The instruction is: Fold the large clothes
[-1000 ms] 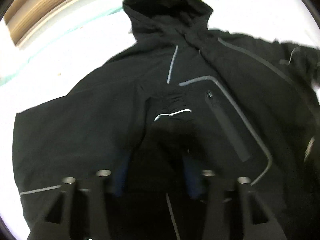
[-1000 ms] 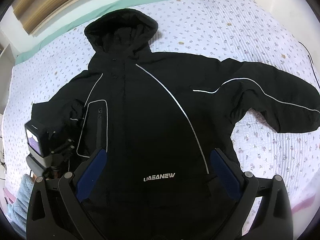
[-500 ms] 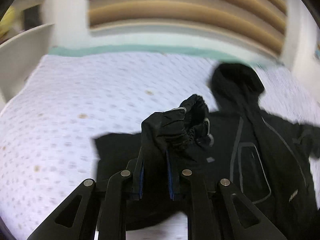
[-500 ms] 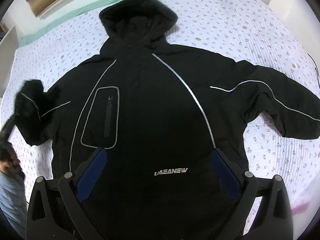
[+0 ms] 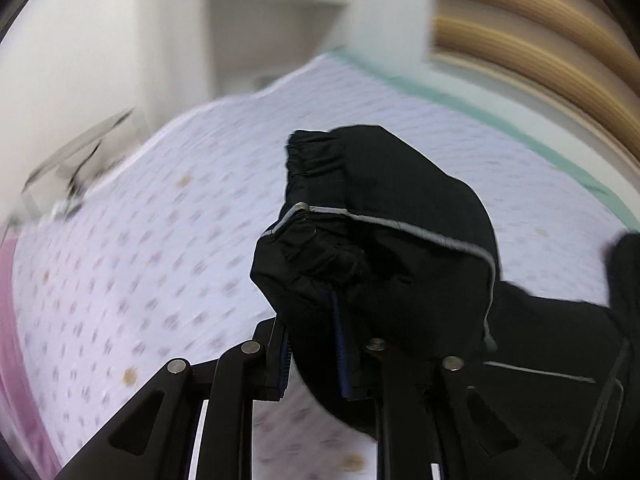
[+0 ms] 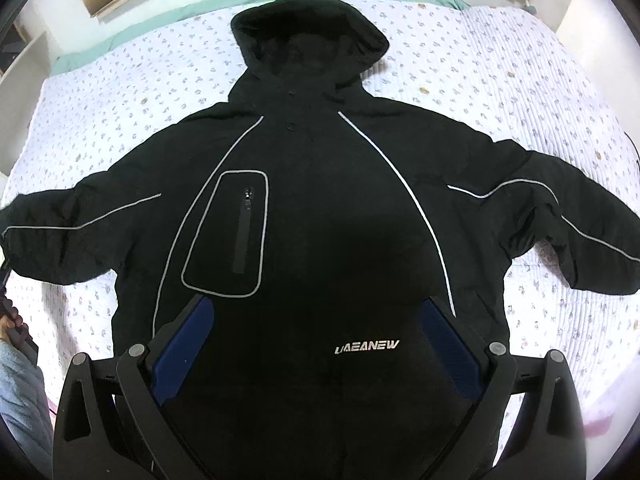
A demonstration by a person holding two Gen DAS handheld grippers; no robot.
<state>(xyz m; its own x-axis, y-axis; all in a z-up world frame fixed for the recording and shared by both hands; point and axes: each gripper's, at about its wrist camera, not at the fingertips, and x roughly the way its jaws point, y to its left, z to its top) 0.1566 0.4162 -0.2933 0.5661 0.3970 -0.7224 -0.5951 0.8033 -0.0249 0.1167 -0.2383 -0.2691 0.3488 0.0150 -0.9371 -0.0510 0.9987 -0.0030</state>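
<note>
Beneath us a floral quilted bedspread (image 6: 500, 60) carries the black hooded jacket (image 6: 320, 208), spread front-up. Our left gripper (image 5: 312, 344), jaws just reopened slightly, pinches its elastic sleeve cuff (image 5: 320, 160); our right gripper (image 6: 316, 344) hovers spread wide above the hem. We judge the padded shell soft, bulky and slippery, best gripped at cuffs, hem and hood (image 6: 308, 36).

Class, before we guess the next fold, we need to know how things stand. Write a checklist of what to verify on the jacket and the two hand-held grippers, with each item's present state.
1. Left hand-held gripper grips the sleeve cuff: ok, black fabric is pinched between its pads; its jaws have just been opening slightly.
2. Right hand-held gripper free: ok, jaws wide open above the jacket, nothing between them.
3. Jacket front up, hood at the top: ok.
4. Other sleeve spread on the bed: ok.
5. Held sleeve smooth: not ok, the cuff end is bunched.
6. Hem flat: cannot tell, hidden by the right gripper.
</note>
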